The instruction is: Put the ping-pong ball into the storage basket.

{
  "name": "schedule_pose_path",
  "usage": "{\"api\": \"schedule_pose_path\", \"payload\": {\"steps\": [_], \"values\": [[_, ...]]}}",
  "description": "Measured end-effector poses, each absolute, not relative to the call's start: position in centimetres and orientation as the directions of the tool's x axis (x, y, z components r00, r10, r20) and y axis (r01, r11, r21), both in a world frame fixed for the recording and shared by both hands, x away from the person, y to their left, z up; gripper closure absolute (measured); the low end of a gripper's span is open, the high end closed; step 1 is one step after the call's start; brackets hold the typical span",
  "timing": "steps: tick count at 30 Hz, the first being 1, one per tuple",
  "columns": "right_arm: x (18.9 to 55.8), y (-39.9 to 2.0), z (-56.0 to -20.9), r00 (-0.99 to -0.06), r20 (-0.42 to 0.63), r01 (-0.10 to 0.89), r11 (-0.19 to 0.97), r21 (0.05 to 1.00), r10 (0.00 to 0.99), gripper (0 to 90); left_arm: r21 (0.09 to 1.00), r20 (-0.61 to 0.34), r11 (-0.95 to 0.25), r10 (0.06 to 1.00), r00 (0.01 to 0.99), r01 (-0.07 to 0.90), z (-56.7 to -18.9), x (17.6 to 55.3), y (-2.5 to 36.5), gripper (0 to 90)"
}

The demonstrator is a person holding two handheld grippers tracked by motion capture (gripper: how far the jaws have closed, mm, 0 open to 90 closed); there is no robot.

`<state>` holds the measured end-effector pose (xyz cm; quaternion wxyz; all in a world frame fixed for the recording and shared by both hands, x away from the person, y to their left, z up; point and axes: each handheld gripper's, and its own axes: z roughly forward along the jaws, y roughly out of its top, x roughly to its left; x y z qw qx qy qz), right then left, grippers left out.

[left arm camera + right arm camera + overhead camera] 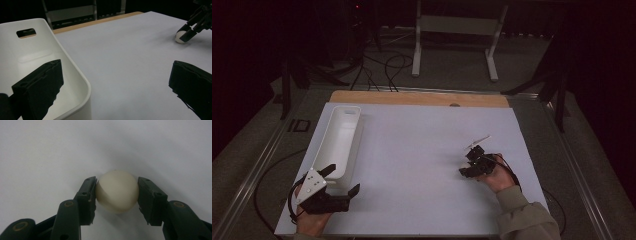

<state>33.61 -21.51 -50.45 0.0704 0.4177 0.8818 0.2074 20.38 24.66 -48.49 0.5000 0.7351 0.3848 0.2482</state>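
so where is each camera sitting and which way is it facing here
High view: fixed above the person's side, looking forward and down on the white table; both forearms, left claw and right claw show.
Left gripper view: rides the left claw, facing across the table; its open black jaws straddle the white bin's rim.
Right gripper view: rides the right claw, looking down along jaws shut on a white ball.
Shared: the left gripper view also catches ball and right claw farther off.
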Motion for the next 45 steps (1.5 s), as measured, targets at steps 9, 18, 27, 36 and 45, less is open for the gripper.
{"api": "schedule_pose_path", "payload": {"steps": [9, 18, 27, 36, 45], "values": [[33.5, -21.6, -50.2, -0.638, 0.051, 0.707, 0.557, 0.436, 0.769, 50.7, 0.926, -0.020, -0.204, 0.813, 0.581, 0.318, -48.5, 20.4, 24.6, 0.0], [33.4, -21.7, -49.8, -0.642, 0.039, 0.698, 0.563, 0.442, 0.765, 50.7, 0.926, -0.022, -0.203, 0.814, 0.581, 0.319, -48.5, 20.4, 24.6, 0.0], [33.3, -21.4, -48.7, -0.653, 0.021, 0.679, 0.572, 0.460, 0.757, 50.7, 0.926, -0.021, -0.203, 0.814, 0.581, 0.318, -48.5, 20.4, 24.7, 0.0], [33.1, -21.0, -47.7, -0.661, 0.008, 0.663, 0.579, 0.475, 0.751, 50.7, 0.926, -0.022, -0.203, 0.814, 0.580, 0.319, -48.5, 20.4, 24.7, 0.0], [32.9, -20.8, -47.3, -0.662, 0.002, 0.657, 0.579, 0.482, 0.750, 50.7, 0.926, -0.022, -0.203, 0.814, 0.580, 0.320, -48.5, 20.4, 24.7, 0.0]]}}
